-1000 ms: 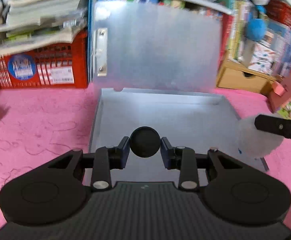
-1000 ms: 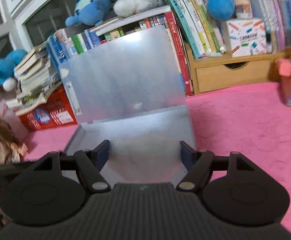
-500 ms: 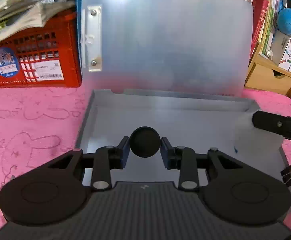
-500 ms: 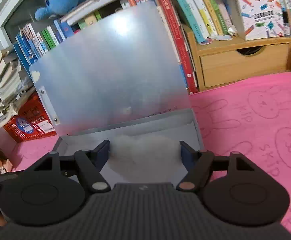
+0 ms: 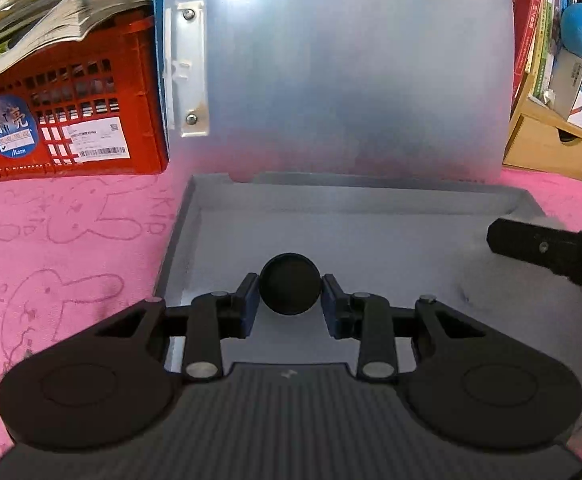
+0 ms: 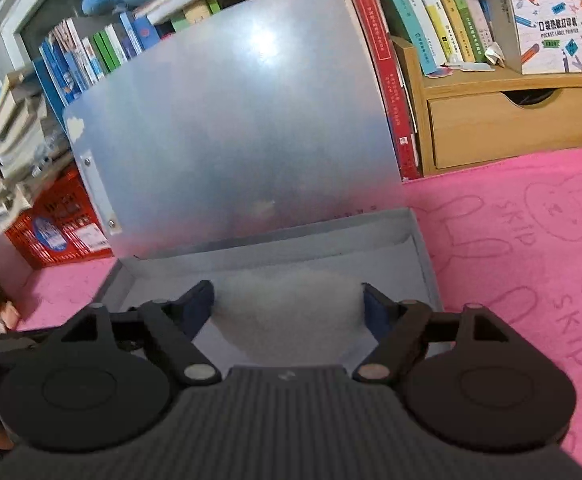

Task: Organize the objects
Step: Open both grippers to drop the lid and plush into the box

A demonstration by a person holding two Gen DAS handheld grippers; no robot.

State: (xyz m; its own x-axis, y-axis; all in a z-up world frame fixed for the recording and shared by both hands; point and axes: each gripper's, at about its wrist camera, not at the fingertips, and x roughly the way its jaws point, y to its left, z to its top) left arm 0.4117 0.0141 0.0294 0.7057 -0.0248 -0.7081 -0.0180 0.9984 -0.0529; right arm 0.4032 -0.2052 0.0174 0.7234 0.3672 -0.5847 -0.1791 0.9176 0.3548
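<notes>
1. Over the open grey plastic file box [image 5: 371, 240] on the pink bunny-print mat [image 5: 71, 240], your left gripper [image 5: 290, 308] is clamped on a round black disc-like object [image 5: 290, 289].
2. Right gripper [image 6: 287, 308] pinches a white fluffy wad [image 6: 287, 312] above the box's right side.
3. Placing step, I'd judge: lower both, then release.

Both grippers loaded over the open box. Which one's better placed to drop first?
Left, marginally. The left gripper holds the black disc over bare box floor, away from the walls. The right gripper holds the white fluffy item close to the right wall, so it has less margin.
</notes>
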